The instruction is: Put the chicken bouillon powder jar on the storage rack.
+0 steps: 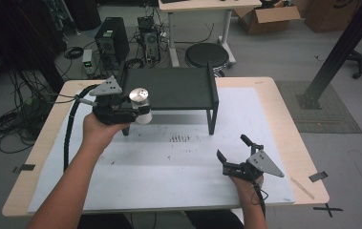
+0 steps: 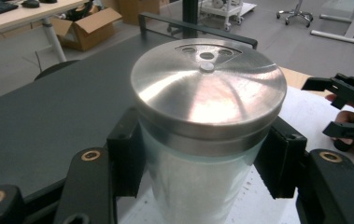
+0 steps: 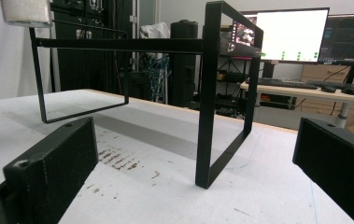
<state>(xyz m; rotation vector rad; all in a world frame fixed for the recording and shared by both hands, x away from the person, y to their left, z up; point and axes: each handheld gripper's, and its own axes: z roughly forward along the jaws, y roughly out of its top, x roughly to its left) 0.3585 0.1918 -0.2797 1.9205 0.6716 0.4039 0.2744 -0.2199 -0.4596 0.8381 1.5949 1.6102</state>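
From the high view, the left gripper (image 1: 132,110) is clamped on a frosted glass shaker jar with a round brushed-steel lid (image 1: 140,105), held off the white table mat (image 1: 169,162) at the front left corner of the low black metal shelf stand (image 1: 169,88). The jar sits level with the shelf's top edge, just beside it. The right gripper (image 1: 233,150) rests low over the mat near the table's front right, its jaws spread apart and empty — well away from the stand.

In the left gripper view, both black jaws press against the jar (image 2: 202,140) just under its lid, one on each side. The lid (image 2: 207,88) has three small holes in a triangular recess. The shelf's dark top (image 2: 48,112) stretches behind, and the other gripper (image 2: 347,109) shows at the far right, open.

In the right gripper view, the two jaws stand wide apart with nothing between them. The stand's frame legs (image 3: 212,93) rise ahead on the mat (image 3: 156,163) — brown specks dot the surface near them. The jar's frosted bottom (image 3: 25,11) hangs at the upper left.
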